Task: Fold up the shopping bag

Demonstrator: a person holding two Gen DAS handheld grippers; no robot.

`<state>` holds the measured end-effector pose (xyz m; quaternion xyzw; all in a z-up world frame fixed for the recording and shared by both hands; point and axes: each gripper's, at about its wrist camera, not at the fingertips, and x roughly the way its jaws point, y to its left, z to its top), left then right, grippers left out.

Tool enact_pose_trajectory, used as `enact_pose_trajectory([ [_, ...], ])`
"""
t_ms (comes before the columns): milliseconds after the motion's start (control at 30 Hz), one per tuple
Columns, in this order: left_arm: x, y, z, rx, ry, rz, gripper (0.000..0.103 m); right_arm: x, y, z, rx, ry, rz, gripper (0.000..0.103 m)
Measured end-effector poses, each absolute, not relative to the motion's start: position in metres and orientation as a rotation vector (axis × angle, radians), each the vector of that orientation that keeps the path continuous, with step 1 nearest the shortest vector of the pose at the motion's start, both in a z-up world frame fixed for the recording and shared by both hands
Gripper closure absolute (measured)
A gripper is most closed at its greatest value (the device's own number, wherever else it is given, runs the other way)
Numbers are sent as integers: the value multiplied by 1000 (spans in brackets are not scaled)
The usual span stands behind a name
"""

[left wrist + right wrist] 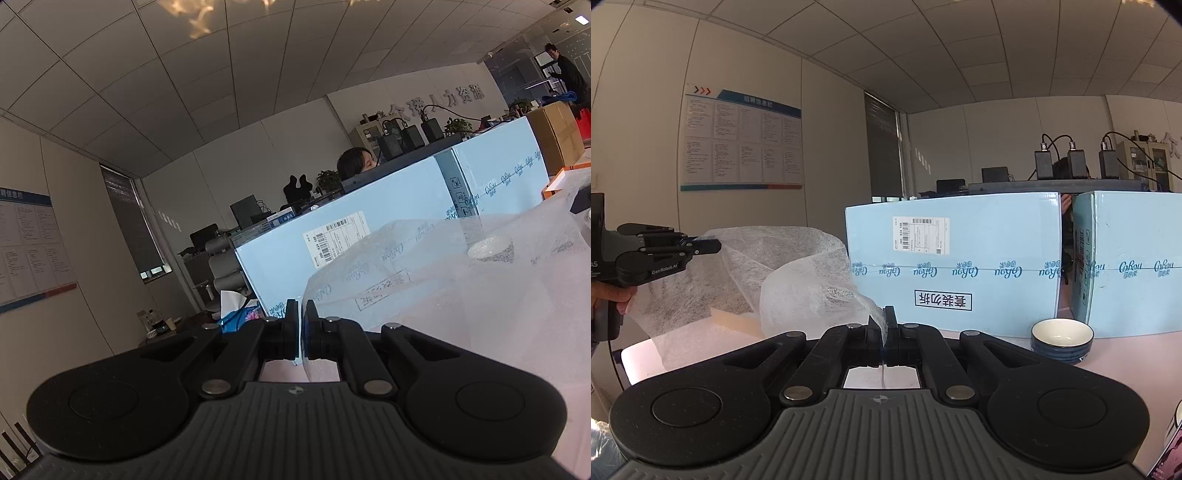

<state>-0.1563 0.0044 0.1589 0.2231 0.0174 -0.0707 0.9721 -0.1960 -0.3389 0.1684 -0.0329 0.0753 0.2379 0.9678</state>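
The sheer white non-woven shopping bag [798,273] looks light, limp and slippery, sagging between the right gripper [885,325] and left gripper [701,246], whose fingers are clamped on its edges.

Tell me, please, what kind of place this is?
Most likely an office: a notice board hangs on the wall, monitors and desk chairs stand behind the light blue cartons, under a tiled ceiling.
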Motion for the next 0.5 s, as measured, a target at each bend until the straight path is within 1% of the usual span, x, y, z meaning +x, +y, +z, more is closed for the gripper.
enact_pose_trajectory([
  [67,-153,6,160,446,52,-143,100,-191,-337,166,-54,159,489,102],
  [300,-147,9,134,494,130,-124,100,-174,-352,156,4,209,435,102],
  [500,-154,21,145,486,92,-61,100,-167,-368,155,31,162,395,102],
])
